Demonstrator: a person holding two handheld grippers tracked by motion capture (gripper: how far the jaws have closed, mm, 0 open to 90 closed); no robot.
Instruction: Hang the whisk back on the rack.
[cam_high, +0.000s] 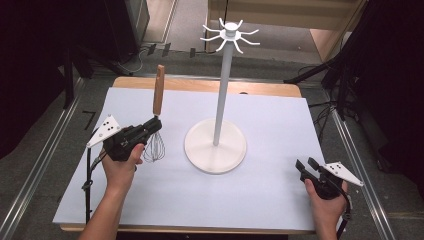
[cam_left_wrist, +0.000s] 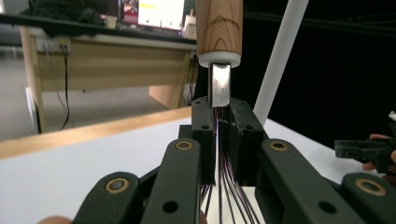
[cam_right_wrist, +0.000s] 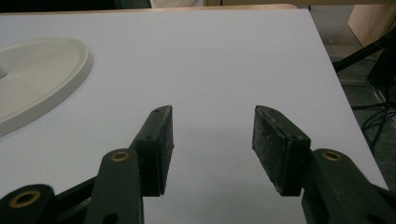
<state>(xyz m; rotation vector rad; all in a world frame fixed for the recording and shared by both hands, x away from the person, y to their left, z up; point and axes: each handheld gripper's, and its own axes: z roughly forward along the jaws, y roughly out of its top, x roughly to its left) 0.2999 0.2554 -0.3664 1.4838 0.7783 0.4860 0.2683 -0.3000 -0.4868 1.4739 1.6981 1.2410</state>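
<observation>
Left gripper (cam_high: 152, 125) is clamped on a whisk (cam_high: 157, 117) — jaws pinch the metal neck just below the wooden handle (cam_high: 159, 90), where the wires gather. Whisk stands roughly upright, handle up, wire loops (cam_high: 156, 146) hanging below the jaws over the white sheet (cam_high: 265, 200). From the high view I can't tell whether the loops touch the sheet. In the left gripper view the handle (cam_left_wrist: 219, 28) rises straight out of the closed jaws and the wires (cam_left_wrist: 231, 191) run down between them.

White stand (cam_high: 216, 146) sits mid-table, just right of the whisk: round base, tall thin pole (cam_high: 222, 95), ring of hooks (cam_high: 230, 34) on top. Whisk and stand are apart, not touching. The pole (cam_left_wrist: 280, 56) also shows behind the handle in the left gripper view.

Right gripper (cam_high: 306, 165) is at the near right corner of the sheet, well apart from the stand — jaws spread, nothing between them. The right gripper view shows both pads (cam_right_wrist: 272, 144) low over bare sheet, with the rim of the base (cam_right_wrist: 70, 70) at the left.
</observation>
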